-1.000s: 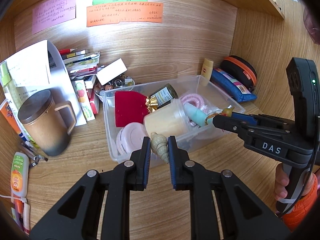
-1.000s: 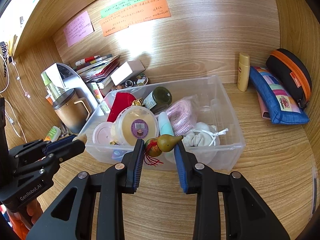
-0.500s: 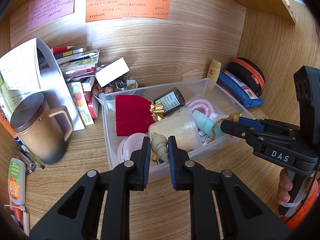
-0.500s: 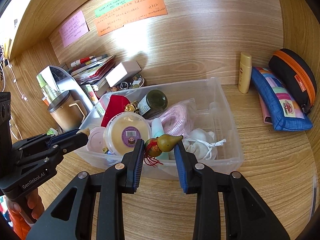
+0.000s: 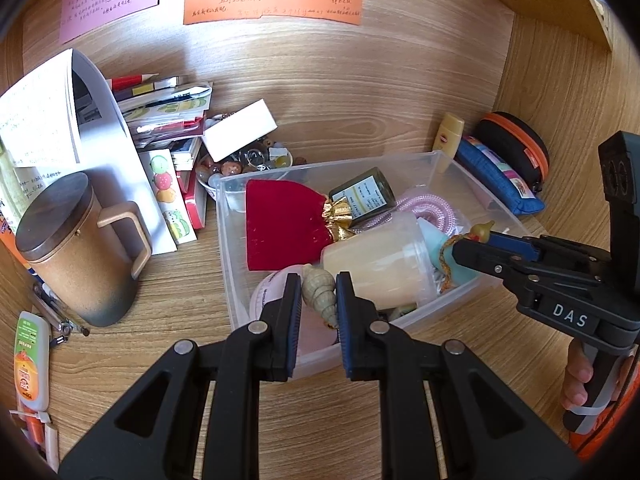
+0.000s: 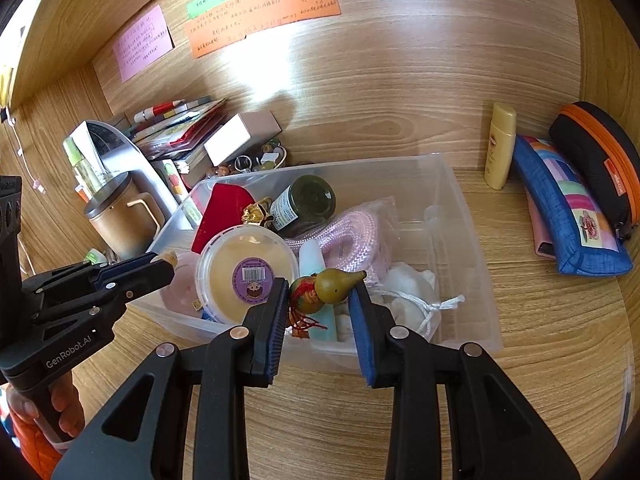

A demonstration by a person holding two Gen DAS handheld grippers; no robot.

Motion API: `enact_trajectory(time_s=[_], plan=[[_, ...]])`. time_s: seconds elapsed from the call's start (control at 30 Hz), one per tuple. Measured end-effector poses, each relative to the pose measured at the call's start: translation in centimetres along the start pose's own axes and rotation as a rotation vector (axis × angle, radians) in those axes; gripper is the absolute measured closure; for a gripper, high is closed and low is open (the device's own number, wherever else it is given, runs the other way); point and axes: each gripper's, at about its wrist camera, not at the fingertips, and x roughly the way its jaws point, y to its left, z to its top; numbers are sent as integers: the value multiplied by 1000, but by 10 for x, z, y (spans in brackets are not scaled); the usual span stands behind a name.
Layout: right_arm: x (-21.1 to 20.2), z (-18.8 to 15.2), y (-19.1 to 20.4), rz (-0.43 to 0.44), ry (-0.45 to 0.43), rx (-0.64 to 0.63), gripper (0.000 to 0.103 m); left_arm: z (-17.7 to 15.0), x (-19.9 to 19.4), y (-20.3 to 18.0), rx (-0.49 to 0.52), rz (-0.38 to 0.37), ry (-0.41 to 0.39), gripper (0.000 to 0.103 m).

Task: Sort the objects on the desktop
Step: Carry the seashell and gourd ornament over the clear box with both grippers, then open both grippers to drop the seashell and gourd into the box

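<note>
My left gripper (image 5: 318, 296) is shut on a pale spiral seashell (image 5: 320, 290), held over the near left corner of a clear plastic bin (image 5: 432, 160). My right gripper (image 6: 320, 292) is shut on a small olive gourd charm (image 6: 332, 286) with red thread, held over the bin's near edge (image 6: 452, 350). Inside the bin lie a red velvet pouch (image 5: 280, 224), a dark green bottle (image 6: 306, 204), a round cream tub (image 6: 246, 268), a pink rope coil (image 6: 352, 236) and a white drawstring bag (image 6: 408, 284). Each gripper shows in the other's view: the right gripper (image 5: 476, 240), the left gripper (image 6: 160, 264).
A lidded brown mug (image 5: 76, 252) stands left of the bin, with stacked books (image 5: 168, 120), a white box (image 5: 240, 130) and a bowl of beads (image 5: 248, 164) behind. At the right are a yellow tube (image 6: 500, 144), a blue pencil case (image 6: 568, 204) and a black-and-orange case (image 6: 600, 160).
Both grippers have moved forward toward the bin, still holding the seashell and the gourd; the bin now sits closer and lower in both views.
</note>
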Motion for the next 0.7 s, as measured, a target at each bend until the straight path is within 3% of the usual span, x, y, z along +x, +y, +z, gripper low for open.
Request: enact_trajectory(time_s=[0.33,0.4,0.47,0.63,0.7], plan=[[4,2,2,-16,11,-23,75,1,5,3,-13,9,12,87],[5,3,2,-25,13,-26,66,1,5,4,-17,9,10,85],[3,3,2,-30,6,-28,53,1,5,5,-20,14,9,79],[-3,3,3,-38,-11,-41,47,1,-1,6,-28,18,-7,66],[-6,3,2,-47,-23,-42,41,2,-4,6,-28,23,-16,56]])
